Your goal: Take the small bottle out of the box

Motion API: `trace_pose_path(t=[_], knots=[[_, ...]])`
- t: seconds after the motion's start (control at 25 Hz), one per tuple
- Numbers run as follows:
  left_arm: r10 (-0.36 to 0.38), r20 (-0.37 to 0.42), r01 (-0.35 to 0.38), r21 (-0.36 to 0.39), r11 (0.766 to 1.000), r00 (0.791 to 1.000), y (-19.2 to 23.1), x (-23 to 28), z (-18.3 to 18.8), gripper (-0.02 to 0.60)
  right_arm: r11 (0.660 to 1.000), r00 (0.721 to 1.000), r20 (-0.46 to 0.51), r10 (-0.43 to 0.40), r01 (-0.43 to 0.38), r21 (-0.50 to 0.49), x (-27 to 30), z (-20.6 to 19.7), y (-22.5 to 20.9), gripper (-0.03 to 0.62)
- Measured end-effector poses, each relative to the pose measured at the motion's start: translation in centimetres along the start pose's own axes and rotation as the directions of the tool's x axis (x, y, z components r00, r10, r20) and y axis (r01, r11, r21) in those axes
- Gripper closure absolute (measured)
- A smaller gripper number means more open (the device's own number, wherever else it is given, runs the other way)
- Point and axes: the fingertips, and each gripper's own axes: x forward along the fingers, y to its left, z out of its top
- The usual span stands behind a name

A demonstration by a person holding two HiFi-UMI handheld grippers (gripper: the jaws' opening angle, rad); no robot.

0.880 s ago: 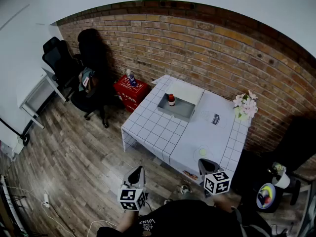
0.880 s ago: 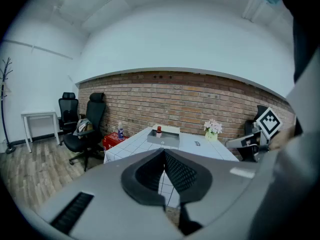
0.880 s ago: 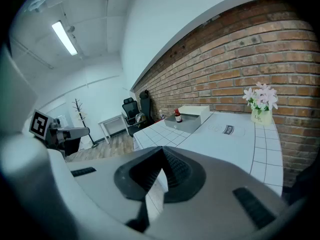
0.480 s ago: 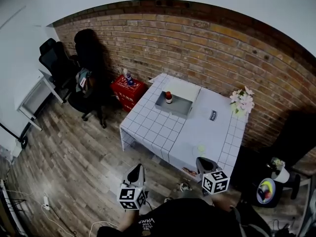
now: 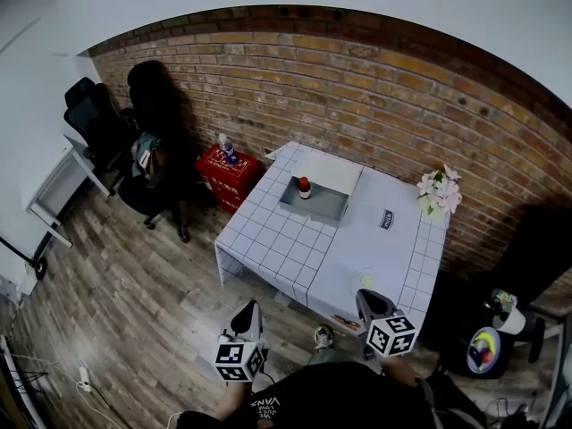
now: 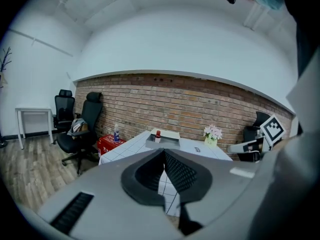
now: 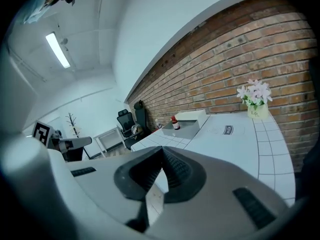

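Observation:
A small brown bottle with a red cap [image 5: 304,186] stands upright in the left part of an open grey box [image 5: 320,206] at the far side of a white gridded table [image 5: 277,244]. The left gripper view shows the same bottle [image 6: 158,134] in the box [image 6: 163,143], and so does the right gripper view: bottle [image 7: 175,123], box [image 7: 187,129]. My left gripper [image 5: 251,308] hangs over the floor, short of the table's near edge, shut and empty. My right gripper [image 5: 367,299] is at the table's near right corner, also shut and empty. Both are far from the box.
A vase of pink flowers [image 5: 440,195] stands at the table's far right, with a dark label [image 5: 388,219] lying near it. A red crate [image 5: 231,170] with a bottle on it sits left of the table, beside black office chairs [image 5: 147,141]. The brick wall runs behind.
The head view has shifted a little, so the table and box sit slightly further left in frame. A shoe now shows near the table's front edge. Both grippers stay low and shut.

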Motion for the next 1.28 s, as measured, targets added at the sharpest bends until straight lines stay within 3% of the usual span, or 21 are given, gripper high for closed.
trace_pose_path(t=[0.36, 0.92, 1.28], knots=[[-0.014, -0.012, 0.014, -0.025, 1.0, 1.0, 0.9, 6.3, 1.2, 0.57, 1.0, 1.0, -0.017, 0.004, -0.004, -0.001, 4.9, 2.6, -2.8, 0.595], [0.046, -0.001, -0.046, -0.027, 0.999, 0.999, 1.7, 14.6, 2.6, 0.569, 0.999, 0.998, -0.038, 0.05, -0.05, -0.006, 11.2, 5.7, -8.1, 0.595], [-0.008, -0.014, 0.008, -0.009, 1.0, 1.0, 1.6, 18.8, 3.5, 0.569, 0.999, 0.999, -0.041, 0.036, -0.036, 0.006, 13.0, 6.2, -9.0, 0.595]])
